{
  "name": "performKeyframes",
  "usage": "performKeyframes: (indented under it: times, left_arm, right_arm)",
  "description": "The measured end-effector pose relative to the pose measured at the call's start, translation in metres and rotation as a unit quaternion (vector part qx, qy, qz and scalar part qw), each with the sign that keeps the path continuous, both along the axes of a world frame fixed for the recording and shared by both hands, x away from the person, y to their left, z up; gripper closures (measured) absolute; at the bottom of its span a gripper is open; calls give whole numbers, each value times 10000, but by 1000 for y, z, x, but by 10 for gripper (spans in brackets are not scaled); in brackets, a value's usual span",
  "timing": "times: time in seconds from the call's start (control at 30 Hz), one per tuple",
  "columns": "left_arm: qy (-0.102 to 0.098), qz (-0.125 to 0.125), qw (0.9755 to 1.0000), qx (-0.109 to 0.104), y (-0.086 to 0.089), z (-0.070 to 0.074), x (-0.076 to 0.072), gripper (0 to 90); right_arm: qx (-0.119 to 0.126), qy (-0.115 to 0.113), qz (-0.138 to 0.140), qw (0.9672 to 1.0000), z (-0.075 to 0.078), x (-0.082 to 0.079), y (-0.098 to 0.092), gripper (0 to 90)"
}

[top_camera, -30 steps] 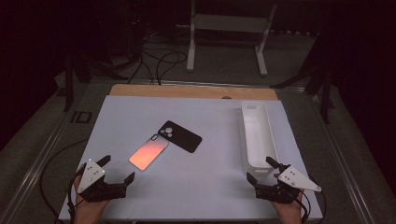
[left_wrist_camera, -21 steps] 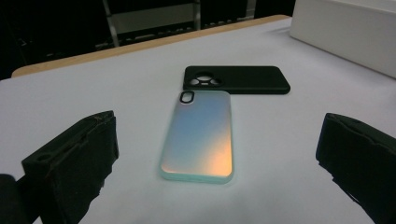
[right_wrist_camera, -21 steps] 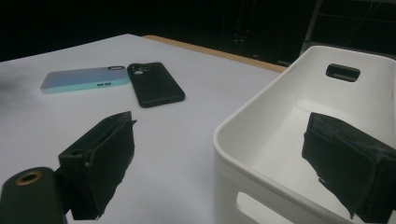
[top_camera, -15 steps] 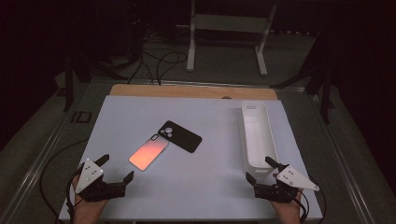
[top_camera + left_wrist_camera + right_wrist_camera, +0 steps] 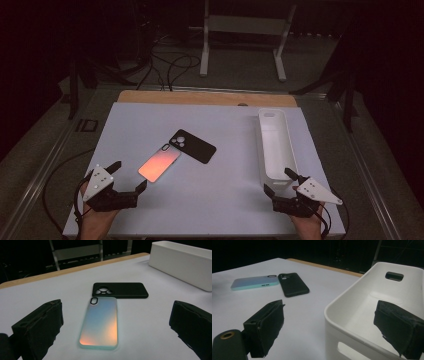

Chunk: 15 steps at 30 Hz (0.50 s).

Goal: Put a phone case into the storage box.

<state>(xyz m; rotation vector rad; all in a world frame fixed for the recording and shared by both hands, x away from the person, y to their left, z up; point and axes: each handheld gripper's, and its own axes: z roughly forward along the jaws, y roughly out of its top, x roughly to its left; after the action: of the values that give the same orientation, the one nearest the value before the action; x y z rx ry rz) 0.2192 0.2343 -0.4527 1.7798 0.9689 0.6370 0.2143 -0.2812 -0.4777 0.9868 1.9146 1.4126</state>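
We hold the left gripper (image 5: 128, 176) at the near-left corner of the white table (image 5: 230, 200), jaws wide, nothing between them. In the left gripper view the iridescent phone case (image 5: 100, 322) lies flat straight ahead, between the two jaws' lines and just beyond them, camera cutout at the far end. It's apart from both jaws.

The black phone case (image 5: 194, 146) lies just behind it, also flat, w/ its camera-cutout corner touching or nearly touching the iridescent case's far end; we cannot tell which. It sits at an angle to the iridescent one.

The right gripper (image 5: 280, 182) sits at the near-right, jaws wide & empty. The white bin (image 5: 274, 145) stands directly ahead of it along the right edge, long axis running away from us. In the right gripper view the bin's near end wall (image 5: 342, 340) lies between the jaws, w/ the right-hand jaw seen against the bin's interior. Handle slots at both ends.

Beyond the table: a wooden strip (image 5: 205, 97) along the far edge, floor cables (image 5: 170, 65), a white stand (image 5: 245, 25).
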Motion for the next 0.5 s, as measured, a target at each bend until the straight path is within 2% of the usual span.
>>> performKeyframes:
  times: [0.27,0.5]
  left_arm:
    - [104,-44,9999,123,-5,0,18,0]
    - [240,-20,9995,207,-8,-3,27,0]
  right_arm:
    - [-3,8,-14,10000,0,0,0,92]
    - [44,-9,-87,10000,1,0,-3,92]
